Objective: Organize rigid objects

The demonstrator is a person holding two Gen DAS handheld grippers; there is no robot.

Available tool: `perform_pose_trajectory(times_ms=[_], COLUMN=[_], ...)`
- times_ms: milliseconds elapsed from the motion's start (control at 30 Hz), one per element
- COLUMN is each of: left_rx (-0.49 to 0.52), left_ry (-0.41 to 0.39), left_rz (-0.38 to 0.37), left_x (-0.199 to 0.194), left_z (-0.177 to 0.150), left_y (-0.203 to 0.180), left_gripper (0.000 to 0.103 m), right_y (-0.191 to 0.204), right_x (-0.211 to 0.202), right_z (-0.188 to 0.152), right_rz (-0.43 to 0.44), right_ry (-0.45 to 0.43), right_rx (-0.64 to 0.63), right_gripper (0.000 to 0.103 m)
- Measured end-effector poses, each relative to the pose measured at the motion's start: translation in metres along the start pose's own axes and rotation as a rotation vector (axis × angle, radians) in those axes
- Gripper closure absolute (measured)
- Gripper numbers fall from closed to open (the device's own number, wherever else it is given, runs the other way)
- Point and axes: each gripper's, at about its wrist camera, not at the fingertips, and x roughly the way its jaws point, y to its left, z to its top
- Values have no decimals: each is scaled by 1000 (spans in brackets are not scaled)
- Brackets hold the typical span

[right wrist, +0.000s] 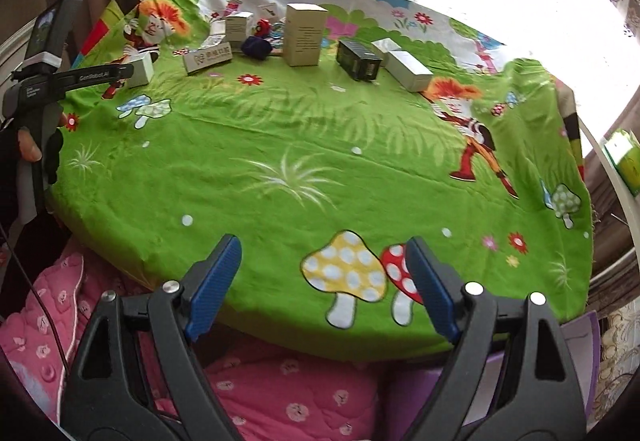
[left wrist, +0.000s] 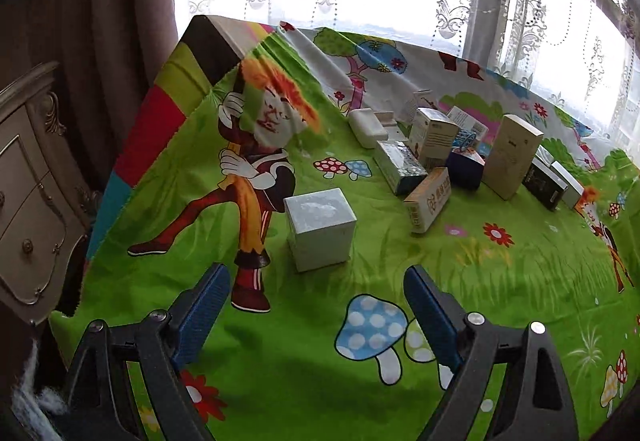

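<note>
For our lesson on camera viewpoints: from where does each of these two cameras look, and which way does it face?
Left wrist: sits behind the open left gripper, tilted down at the square white cardboard box on the green cartoon-print cloth; only its fingers show.
Right wrist: sits behind the open right gripper, at the cloth's near edge; the person's left hand shows.
Shared: tall beige cardboard box.

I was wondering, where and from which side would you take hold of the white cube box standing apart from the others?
Grip the white cube box across its two upright side faces, about mid-height, coming straight in from the near side with the left gripper. It stands upright and alone on the green cloth, its flat parallel sides free of the other boxes, and the open jaws look wide enough to straddle it.
</note>
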Motion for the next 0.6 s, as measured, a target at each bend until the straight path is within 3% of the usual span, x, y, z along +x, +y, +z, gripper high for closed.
perform_pose_trajectory(times_ms=[233, 367, 467, 600], left_rx=[33, 50, 6, 10], left_ry=[55, 56, 74, 79], left_rz=[7, 54, 8, 13], left_x=[34, 44, 47, 47], left_z=[15, 16, 17, 17], left_y=[-5, -1, 9, 9], left_gripper=[13, 13, 13, 13], right_y=[39, 44, 42, 41], right_x=[48, 87, 114, 147], right_z=[43, 76, 107, 150], right_rz=[121, 180, 240, 375], right_ry=[37, 71, 68, 72], right_rx=[4, 90, 176, 328], right_gripper=[17, 17, 17, 17])
